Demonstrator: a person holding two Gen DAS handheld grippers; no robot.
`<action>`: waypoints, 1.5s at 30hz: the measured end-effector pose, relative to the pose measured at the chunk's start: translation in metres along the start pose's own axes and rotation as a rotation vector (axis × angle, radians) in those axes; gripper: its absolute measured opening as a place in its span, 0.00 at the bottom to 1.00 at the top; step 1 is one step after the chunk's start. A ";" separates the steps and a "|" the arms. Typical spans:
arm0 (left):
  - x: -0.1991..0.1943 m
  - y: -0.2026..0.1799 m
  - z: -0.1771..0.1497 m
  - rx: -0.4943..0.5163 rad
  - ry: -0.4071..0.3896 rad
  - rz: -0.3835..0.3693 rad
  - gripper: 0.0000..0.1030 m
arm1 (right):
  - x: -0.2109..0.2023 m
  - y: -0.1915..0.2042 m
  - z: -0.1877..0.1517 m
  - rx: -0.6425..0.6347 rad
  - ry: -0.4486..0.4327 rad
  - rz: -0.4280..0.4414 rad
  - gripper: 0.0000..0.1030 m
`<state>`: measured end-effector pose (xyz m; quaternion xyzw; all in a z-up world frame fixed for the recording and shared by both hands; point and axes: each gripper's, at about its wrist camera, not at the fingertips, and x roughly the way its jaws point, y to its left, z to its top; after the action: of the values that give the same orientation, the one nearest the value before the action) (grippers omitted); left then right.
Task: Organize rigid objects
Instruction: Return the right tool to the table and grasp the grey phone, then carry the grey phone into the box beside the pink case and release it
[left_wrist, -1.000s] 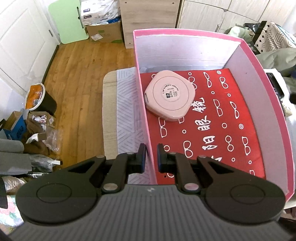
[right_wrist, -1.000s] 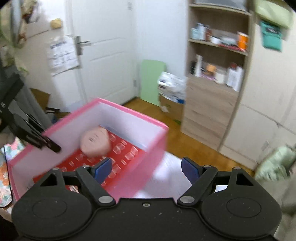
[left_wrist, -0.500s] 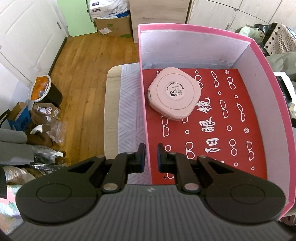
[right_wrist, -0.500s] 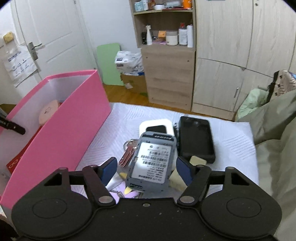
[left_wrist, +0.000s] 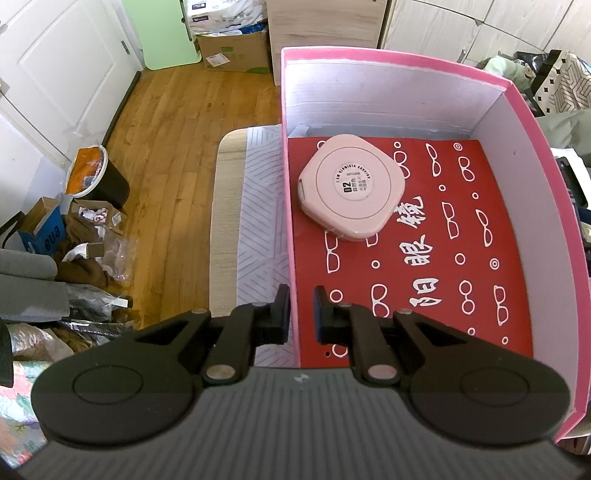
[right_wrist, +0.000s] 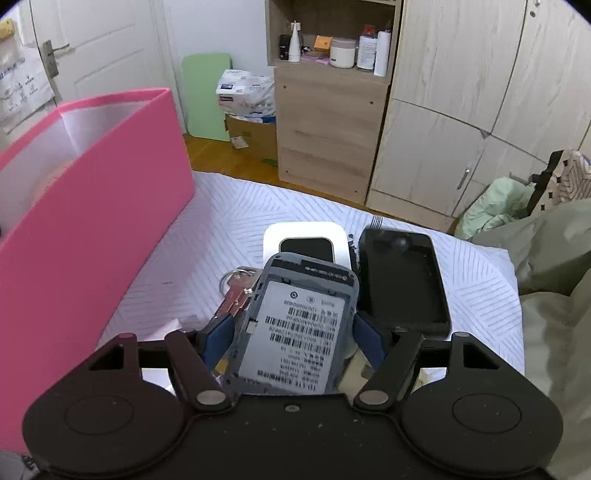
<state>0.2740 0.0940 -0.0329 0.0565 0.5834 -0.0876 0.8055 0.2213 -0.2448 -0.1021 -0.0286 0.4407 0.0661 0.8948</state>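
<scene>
left gripper clamped on pink box left wall | pink case inside, 11 o'clock corner | right gripper straddling grey device, grip: cannot tell | black phone at its 2 o'clock

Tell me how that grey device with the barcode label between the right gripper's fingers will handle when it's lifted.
The grey device looks like a rigid plastic shell, so it should stay stiff. It is thin and flat, probably light. Its smooth sides may slip between the right gripper fingers, and it appears to rest tilted on other items.
</scene>
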 end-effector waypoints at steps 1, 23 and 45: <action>0.000 0.000 0.000 0.000 0.000 0.000 0.11 | 0.000 0.002 0.000 -0.013 -0.004 -0.025 0.70; -0.001 0.004 -0.001 -0.008 -0.005 -0.019 0.11 | -0.045 0.026 0.006 -0.074 -0.131 0.007 0.62; -0.002 0.005 -0.002 -0.013 -0.010 -0.027 0.11 | -0.076 0.049 0.015 -0.163 -0.209 0.089 0.59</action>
<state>0.2727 0.0998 -0.0321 0.0432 0.5807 -0.0949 0.8074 0.1806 -0.2014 -0.0323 -0.0744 0.3393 0.1436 0.9267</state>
